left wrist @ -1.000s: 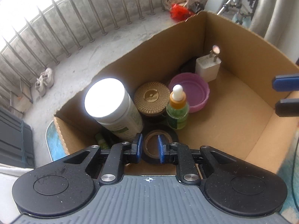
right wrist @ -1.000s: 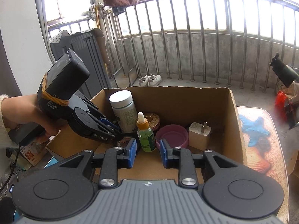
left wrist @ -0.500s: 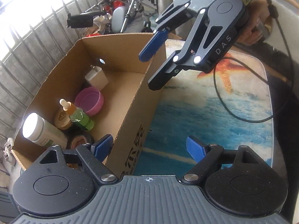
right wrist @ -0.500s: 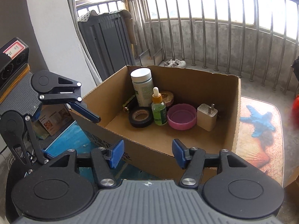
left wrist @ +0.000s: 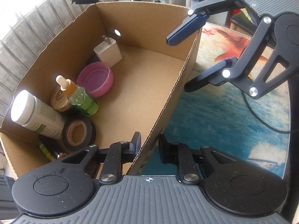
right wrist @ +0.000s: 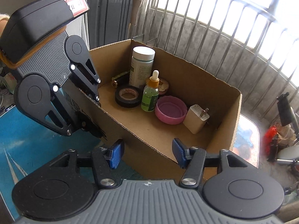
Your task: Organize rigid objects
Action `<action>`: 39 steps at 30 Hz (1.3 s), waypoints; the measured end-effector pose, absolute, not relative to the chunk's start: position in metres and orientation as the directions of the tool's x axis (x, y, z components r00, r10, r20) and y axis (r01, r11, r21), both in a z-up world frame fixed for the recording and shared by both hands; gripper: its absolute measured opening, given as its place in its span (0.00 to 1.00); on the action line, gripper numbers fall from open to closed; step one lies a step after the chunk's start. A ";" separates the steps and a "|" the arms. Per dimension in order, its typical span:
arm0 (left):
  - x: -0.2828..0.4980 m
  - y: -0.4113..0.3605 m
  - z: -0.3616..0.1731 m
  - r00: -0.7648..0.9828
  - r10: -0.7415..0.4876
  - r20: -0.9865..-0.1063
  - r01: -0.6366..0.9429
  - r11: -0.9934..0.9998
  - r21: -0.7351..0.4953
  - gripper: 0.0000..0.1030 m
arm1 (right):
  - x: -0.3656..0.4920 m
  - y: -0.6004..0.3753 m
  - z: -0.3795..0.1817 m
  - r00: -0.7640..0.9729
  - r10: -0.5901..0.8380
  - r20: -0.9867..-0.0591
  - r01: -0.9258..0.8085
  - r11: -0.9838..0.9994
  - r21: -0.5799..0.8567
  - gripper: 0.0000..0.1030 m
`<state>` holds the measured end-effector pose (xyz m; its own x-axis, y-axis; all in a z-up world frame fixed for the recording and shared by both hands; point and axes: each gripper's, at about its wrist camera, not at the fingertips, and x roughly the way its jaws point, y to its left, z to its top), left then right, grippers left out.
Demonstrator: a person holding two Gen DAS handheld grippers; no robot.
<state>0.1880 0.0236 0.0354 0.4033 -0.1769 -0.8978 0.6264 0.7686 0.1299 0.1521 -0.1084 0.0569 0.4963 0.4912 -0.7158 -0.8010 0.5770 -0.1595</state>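
An open cardboard box [left wrist: 130,15] stands on the table. Along its far side are a white-capped bottle [left wrist: 35,115], a black tape roll [left wrist: 78,134], a green dropper bottle [left wrist: 80,97], a gold tin [left wrist: 59,100], a pink lid [left wrist: 95,78] and a white charger [left wrist: 108,50]. My left gripper [left wrist: 149,143] straddles the near wall at one end, one finger inside and one outside, jaws closing on the cardboard. My right gripper [right wrist: 147,155] stands open astride the same wall [right wrist: 142,140] farther along, without pressing it.
The box sits on a round table [left wrist: 224,121] printed with sea and starfish. A black cable [left wrist: 261,123] trails across it. A barred balcony railing [right wrist: 224,28] and a grey cabinet [right wrist: 112,15] stand behind. Clutter [right wrist: 271,136] lies on the floor past the table.
My left gripper left the tape roll in the box, drew back, opened wide over the near wall and has closed onto it. My right gripper opened and dropped toward the same wall.
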 end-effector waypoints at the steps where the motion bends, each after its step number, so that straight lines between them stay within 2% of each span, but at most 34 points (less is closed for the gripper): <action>1: 0.183 0.024 0.036 0.397 -0.185 -0.899 0.631 0.766 0.121 0.18 | 0.147 -0.110 0.058 0.486 0.503 -0.715 -0.805 0.576 -0.143 0.58; 5: 0.159 0.022 0.036 0.385 -0.190 -0.903 0.633 0.767 0.108 0.18 | 0.133 -0.117 0.059 0.516 0.530 -0.673 -0.793 0.592 -0.142 0.51; 8: 0.133 0.016 0.036 0.369 -0.198 -0.908 0.636 0.767 0.091 0.18 | 0.127 -0.125 0.059 0.532 0.554 -0.640 -0.787 0.602 -0.133 0.52; 14: 0.083 0.010 0.038 0.351 -0.216 -0.911 0.636 0.769 0.063 0.18 | 0.115 -0.143 0.064 0.459 0.619 -0.637 -0.808 0.589 -0.010 0.51; 19: 0.045 0.005 0.045 0.383 -0.215 -0.898 0.618 0.783 0.076 0.22 | 0.102 -0.145 0.066 0.469 0.600 -0.649 -0.799 0.601 -0.022 0.52; 23: 0.029 0.015 0.069 0.468 -0.209 -0.859 0.518 0.852 0.076 0.50 | 0.103 -0.146 0.071 0.492 0.597 -0.634 -0.777 0.629 -0.011 0.53; 24: 0.026 0.018 0.077 0.501 -0.212 -0.839 0.486 0.871 0.070 0.53 | 0.103 -0.143 0.075 0.494 0.595 -0.634 -0.770 0.638 -0.001 0.52; 26: 0.020 0.028 0.094 0.564 -0.221 -0.796 0.424 0.904 0.050 0.65 | 0.096 -0.146 0.083 0.514 0.607 -0.606 -0.756 0.654 0.014 0.52; 28: 0.018 0.032 0.107 0.631 -0.199 -0.750 0.344 0.938 0.041 0.72 | 0.087 -0.153 0.096 0.545 0.626 -0.558 -0.743 0.669 0.023 0.52; 29: 0.017 0.033 0.113 0.661 -0.175 -0.730 0.302 0.952 0.045 0.72 | 0.083 -0.157 0.104 0.568 0.634 -0.525 -0.732 0.681 0.031 0.52; 33: 0.021 0.040 0.123 0.721 -0.081 -0.688 0.178 0.982 0.070 0.82 | 0.082 -0.172 0.124 0.614 0.653 -0.443 -0.682 0.722 0.120 0.53; 39: 0.016 0.040 0.120 0.755 0.029 -0.655 0.078 0.988 0.134 0.94 | 0.095 -0.171 0.123 0.626 0.634 -0.455 -0.633 0.753 0.179 0.53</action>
<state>0.0162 0.0397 0.1203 0.7549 0.0290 -0.6552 0.0785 0.9878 0.1342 0.0946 -0.1707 0.1228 0.6257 0.6337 -0.4550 -0.6330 0.7533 0.1786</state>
